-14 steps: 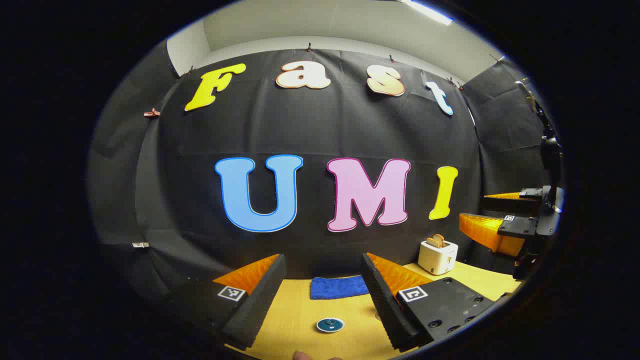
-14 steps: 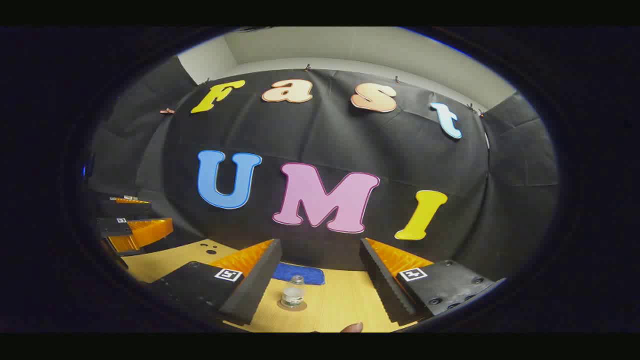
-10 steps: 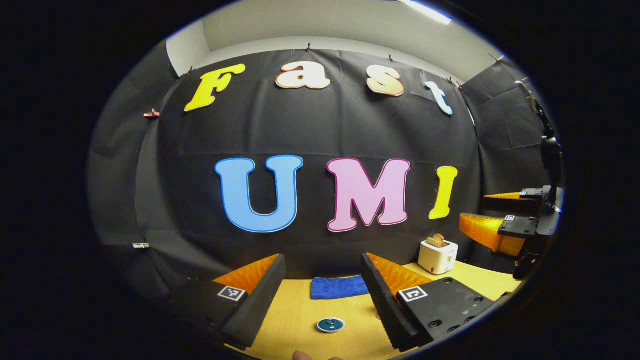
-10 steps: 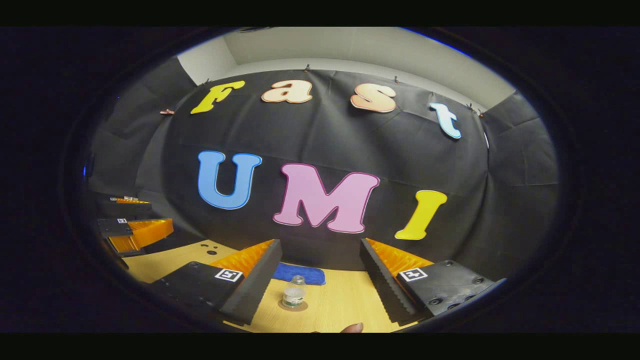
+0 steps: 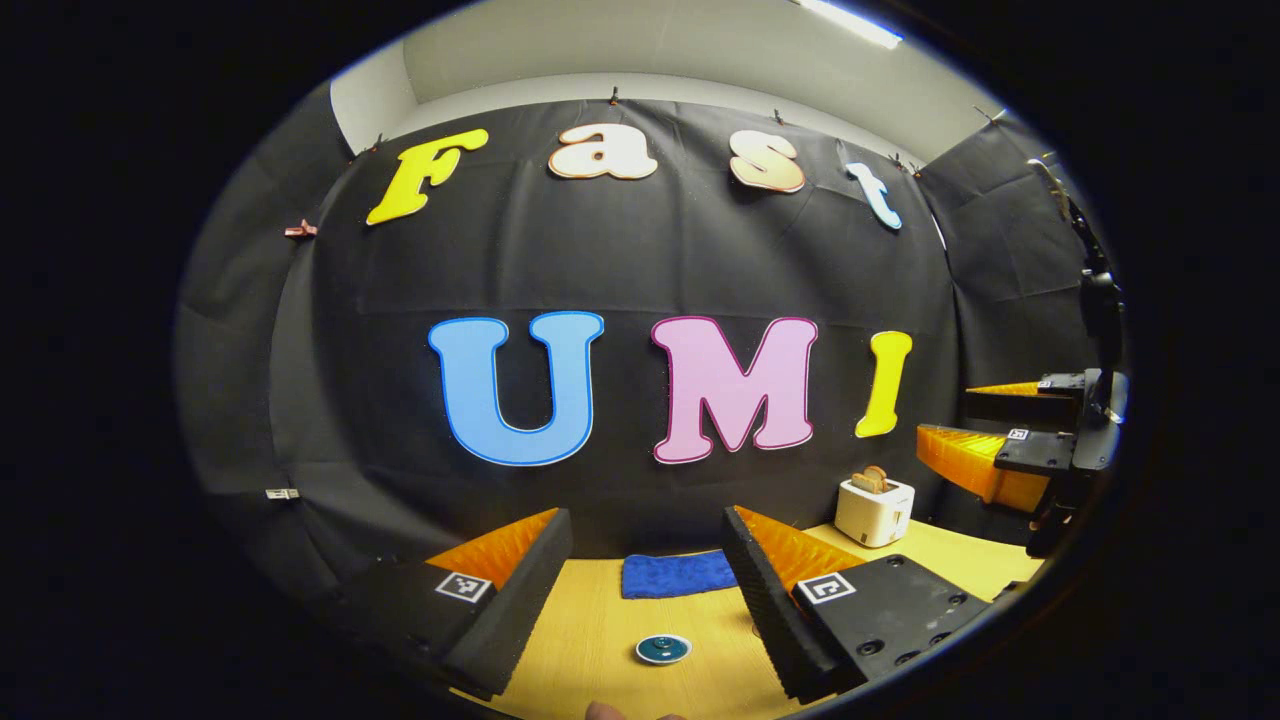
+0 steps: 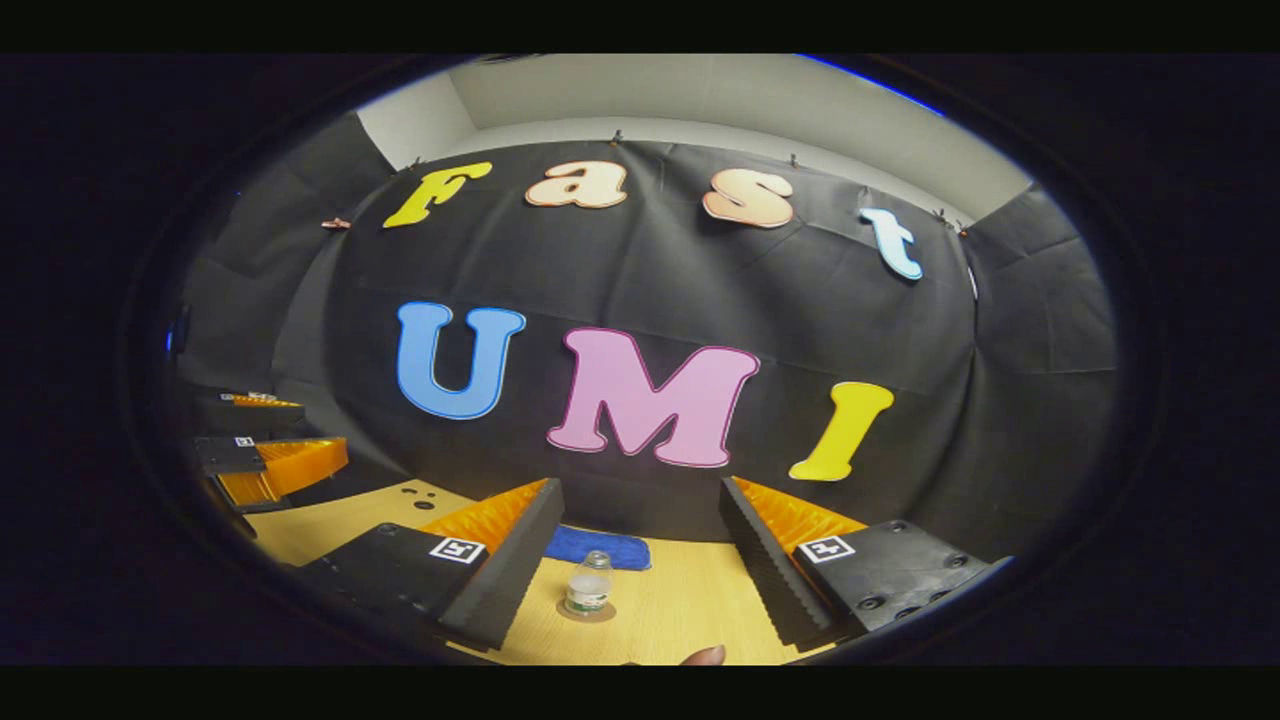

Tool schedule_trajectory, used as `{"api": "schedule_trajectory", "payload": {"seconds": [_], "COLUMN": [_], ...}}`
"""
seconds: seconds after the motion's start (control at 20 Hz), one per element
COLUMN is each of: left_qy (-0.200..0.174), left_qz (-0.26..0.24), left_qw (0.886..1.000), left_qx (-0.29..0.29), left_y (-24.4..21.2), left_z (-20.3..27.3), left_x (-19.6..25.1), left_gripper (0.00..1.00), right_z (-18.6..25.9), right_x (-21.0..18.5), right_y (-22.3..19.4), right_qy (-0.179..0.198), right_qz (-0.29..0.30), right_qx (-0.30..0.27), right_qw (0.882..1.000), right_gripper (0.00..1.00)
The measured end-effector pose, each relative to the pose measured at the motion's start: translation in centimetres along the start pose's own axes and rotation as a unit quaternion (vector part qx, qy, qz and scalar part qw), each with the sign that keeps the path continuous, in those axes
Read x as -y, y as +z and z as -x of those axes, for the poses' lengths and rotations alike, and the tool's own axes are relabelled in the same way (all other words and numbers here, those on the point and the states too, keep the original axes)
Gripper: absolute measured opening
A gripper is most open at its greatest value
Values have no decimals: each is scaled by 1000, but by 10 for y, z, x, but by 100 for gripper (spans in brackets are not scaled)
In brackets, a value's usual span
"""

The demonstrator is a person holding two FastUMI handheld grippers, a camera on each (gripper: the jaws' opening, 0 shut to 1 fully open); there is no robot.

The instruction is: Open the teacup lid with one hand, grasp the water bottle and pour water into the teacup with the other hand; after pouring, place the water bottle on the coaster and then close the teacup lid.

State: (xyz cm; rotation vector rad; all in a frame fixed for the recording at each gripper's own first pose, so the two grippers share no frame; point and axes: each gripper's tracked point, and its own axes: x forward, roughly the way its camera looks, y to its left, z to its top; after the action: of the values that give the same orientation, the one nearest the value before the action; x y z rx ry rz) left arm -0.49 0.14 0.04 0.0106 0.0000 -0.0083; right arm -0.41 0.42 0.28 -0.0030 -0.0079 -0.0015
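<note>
Booth: black cloth wall behind, wood table (image 5: 600,640) below; both grippers held high, looking mostly at the wall.
Change: almost none vs 0.7 s ago. Left gripper view has tipped up a hair, so the teacup lid sits a touch lower in frame; right gripper view looks the same. Bottle, lid, cloth haven't moved.
Meaning: my read, either the very start or the very end of the task. Lid is on, bottle stands on its coaster, nothing gripped, so can't tell which from this alone.
Left gripper (image 5: 648,560): jaws wide apart, empty, well above the table.
Right gripper (image 6: 641,550): jaws wide apart, empty, also well above the table; seen from the side at the right edge of the left gripper view (image 5: 1010,440).
Teacup lid (image 5: 663,649): dark teal round w/ a knob, between the left fingers in frame, near the table's front.
Water bottle (image 6: 588,586): small, clear, upright on the coaster (image 6: 586,613), just beside the right gripper's left finger in frame, not touched.
Other: blue cloth (image 5: 678,575) at the back of the table; white toaster (image 5: 875,510) w/ bread, far right.
Hidden/unclear: cup body under the lid hardly shows from this angle. Water level in the bottle too small to read. Fingertip-like bit (image 5: 602,711) at the bottom edge of both views, cut off. Table's front edge cut off.
</note>
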Motion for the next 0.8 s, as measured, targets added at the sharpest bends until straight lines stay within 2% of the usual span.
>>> {"api": "schedule_trajectory", "payload": {"seconds": [0.25,0.4,0.65,0.8], "left_qy": [-3,-9,1,5], "left_qz": [-1,2,-25,-29], "left_qw": [1000,1000,998,997], "left_qx": [-5,-26,-66,-70], "left_y": [-6,-32,-110,-160], "left_z": [-4,-11,-36,-63], "left_x": [2,7,8,9], "left_gripper": [95,95,94,95], "right_z": [-1,-6,-24,-43], "right_x": [-6,-12,-24,-28], "right_y": [-6,-23,-91,-147], "right_qy": [9,21,40,43], "right_qz": [1,-9,-16,-21], "right_qx": [-4,-11,-43,-56], "right_qw": [1000,1000,998,997], "right_gripper": [96,98,96,98]}}
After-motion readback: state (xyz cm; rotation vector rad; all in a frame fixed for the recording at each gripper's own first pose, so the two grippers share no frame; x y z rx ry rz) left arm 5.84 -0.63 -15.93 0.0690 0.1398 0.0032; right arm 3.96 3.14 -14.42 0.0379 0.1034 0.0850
